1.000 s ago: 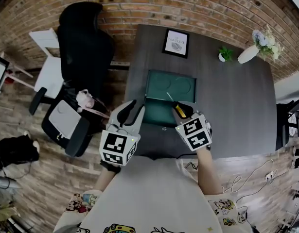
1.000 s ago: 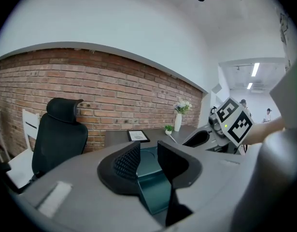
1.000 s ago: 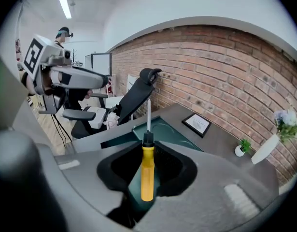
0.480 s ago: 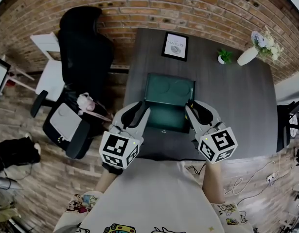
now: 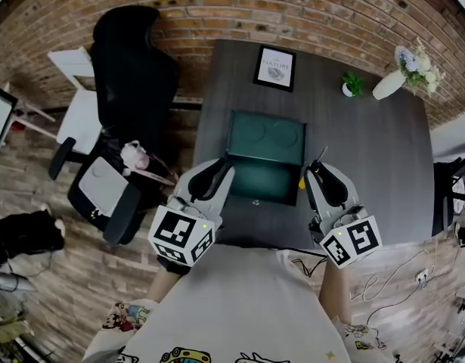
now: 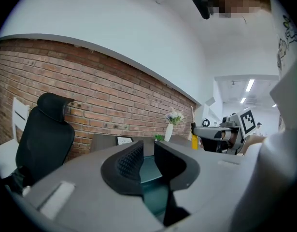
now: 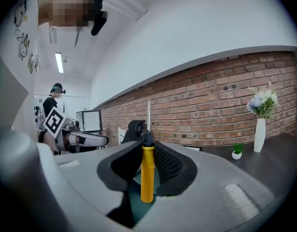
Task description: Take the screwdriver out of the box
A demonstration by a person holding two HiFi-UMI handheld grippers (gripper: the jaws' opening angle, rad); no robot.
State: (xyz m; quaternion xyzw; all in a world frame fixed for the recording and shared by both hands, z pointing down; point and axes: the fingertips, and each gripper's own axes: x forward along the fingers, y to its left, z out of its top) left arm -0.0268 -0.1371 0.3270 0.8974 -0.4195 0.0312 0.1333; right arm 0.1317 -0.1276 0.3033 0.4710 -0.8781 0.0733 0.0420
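Note:
The green box (image 5: 264, 180) lies open on the dark table (image 5: 368, 165), its lid (image 5: 266, 133) folded back. My right gripper (image 5: 320, 174) hangs at the box's right edge, shut on the screwdriver (image 5: 302, 181). In the right gripper view the yellow handle (image 7: 147, 173) stands upright between the pads, the metal shaft pointing up above my right gripper (image 7: 147, 159). My left gripper (image 5: 217, 177) hovers at the box's left edge. Its jaws are closing with nothing between them, and only the box's green inside (image 6: 149, 168) shows through the gap of my left gripper (image 6: 148, 157).
A framed picture (image 5: 274, 68), a small potted plant (image 5: 350, 85) and a white vase of flowers (image 5: 395, 80) stand at the table's far side. A black office chair (image 5: 130, 74) is left of the table. The table's near edge is just below the box.
My right gripper has risen out of the box with the screwdriver and shifted right, turning the tool upright. The left gripper rose slightly and its jaws have narrowed.

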